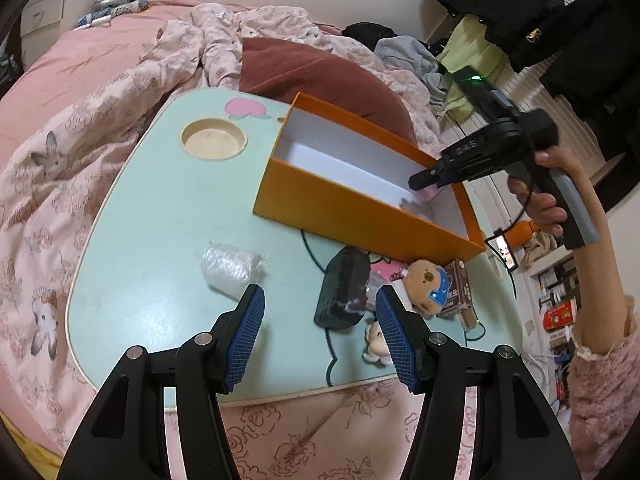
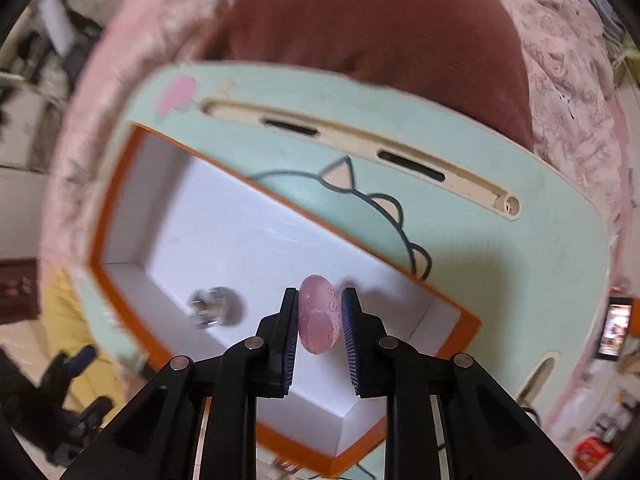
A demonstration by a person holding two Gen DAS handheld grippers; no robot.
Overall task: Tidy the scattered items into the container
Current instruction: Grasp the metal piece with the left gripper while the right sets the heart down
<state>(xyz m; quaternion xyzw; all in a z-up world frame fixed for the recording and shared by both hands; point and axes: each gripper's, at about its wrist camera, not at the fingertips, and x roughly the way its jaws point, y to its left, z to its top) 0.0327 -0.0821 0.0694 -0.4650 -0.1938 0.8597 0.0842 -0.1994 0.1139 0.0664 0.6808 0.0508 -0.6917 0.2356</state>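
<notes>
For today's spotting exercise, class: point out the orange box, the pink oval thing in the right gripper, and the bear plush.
orange box (image 1: 352, 210), left wrist view, on its near outer wall.
pink oval thing (image 2: 319, 314), right wrist view, on its middle between the pads.
bear plush (image 1: 425, 278), left wrist view, on its face.

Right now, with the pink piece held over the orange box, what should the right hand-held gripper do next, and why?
Probably open the right hand-held gripper: its pads clamp the pink oval piece directly over the orange box floor, so it should drop inside.
</notes>
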